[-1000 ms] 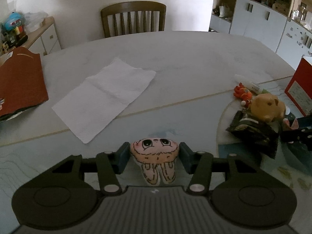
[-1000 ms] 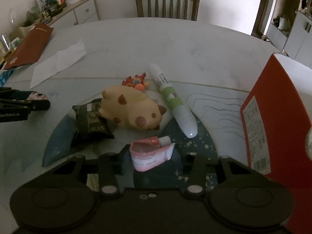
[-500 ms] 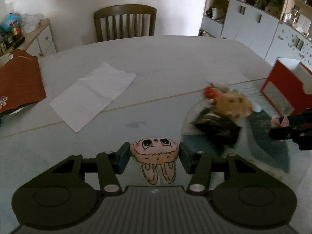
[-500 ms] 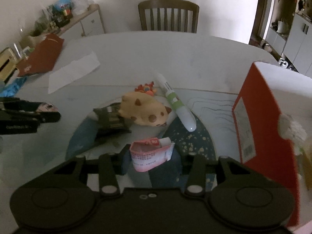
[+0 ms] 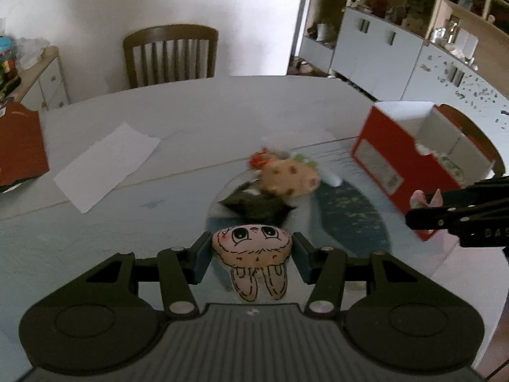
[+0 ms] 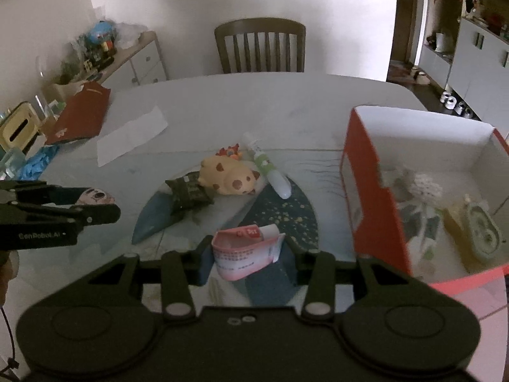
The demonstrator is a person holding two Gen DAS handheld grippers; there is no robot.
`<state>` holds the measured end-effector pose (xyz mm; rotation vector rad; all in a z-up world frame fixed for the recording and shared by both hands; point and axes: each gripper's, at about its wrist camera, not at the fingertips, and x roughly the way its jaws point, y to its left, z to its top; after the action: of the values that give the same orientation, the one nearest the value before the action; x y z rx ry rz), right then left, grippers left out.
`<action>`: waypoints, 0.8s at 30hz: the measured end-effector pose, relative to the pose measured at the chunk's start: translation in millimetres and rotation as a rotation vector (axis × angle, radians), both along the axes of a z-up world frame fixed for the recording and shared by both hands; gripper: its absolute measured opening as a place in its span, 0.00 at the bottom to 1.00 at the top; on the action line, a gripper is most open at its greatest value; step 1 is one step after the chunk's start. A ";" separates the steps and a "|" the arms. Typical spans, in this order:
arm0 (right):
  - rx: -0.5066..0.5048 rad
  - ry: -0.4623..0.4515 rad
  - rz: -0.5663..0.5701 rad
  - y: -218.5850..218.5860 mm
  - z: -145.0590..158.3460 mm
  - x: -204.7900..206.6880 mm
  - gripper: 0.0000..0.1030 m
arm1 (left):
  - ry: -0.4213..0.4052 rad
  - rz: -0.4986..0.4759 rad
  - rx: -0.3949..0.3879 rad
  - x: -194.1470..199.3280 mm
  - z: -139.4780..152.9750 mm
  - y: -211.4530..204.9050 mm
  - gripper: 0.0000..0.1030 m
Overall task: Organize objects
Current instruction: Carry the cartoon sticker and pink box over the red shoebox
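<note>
My left gripper (image 5: 252, 254) is shut on a small pink plush bunny face (image 5: 253, 248) and holds it above the table. My right gripper (image 6: 248, 251) is shut on a folded pink tube (image 6: 245, 250), held above the table left of the open red box (image 6: 369, 191). The box (image 5: 391, 159) holds several items. On the table lie a yellow spotted plush (image 6: 227, 178), a dark packet (image 6: 189, 192), a white-green tube (image 6: 270, 172) and a small orange toy (image 6: 227, 152). The left gripper shows at the left of the right wrist view (image 6: 95, 207).
A white paper sheet (image 5: 106, 165) lies on the table's left half. A red-brown bag (image 6: 79, 117) sits at the left edge. A wooden chair (image 5: 170, 55) stands behind the table. A sideboard with clutter (image 6: 105, 54) is at the left, cabinets (image 5: 397, 51) at the right.
Both grippers have risen and moved right with their objects held. The red box's open inside has come into the right wrist view.
</note>
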<state>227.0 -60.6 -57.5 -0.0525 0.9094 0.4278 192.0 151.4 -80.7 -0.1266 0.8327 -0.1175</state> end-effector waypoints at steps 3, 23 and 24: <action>0.009 -0.008 0.001 -10.9 7.2 -5.2 0.42 | -0.007 -0.011 -0.002 -2.8 10.1 -17.4 0.51; 0.053 -0.047 -0.005 -129.2 30.4 -2.8 0.42 | -0.044 -0.098 -0.001 17.0 39.9 -160.4 0.51; 0.054 -0.049 -0.008 -136.3 30.6 -1.8 0.42 | -0.046 -0.102 0.000 19.1 40.8 -168.5 0.51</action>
<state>225.2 -196.9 -26.9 -0.0096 0.8490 0.4419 211.1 -17.1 -40.0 -0.0813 0.7929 -0.2159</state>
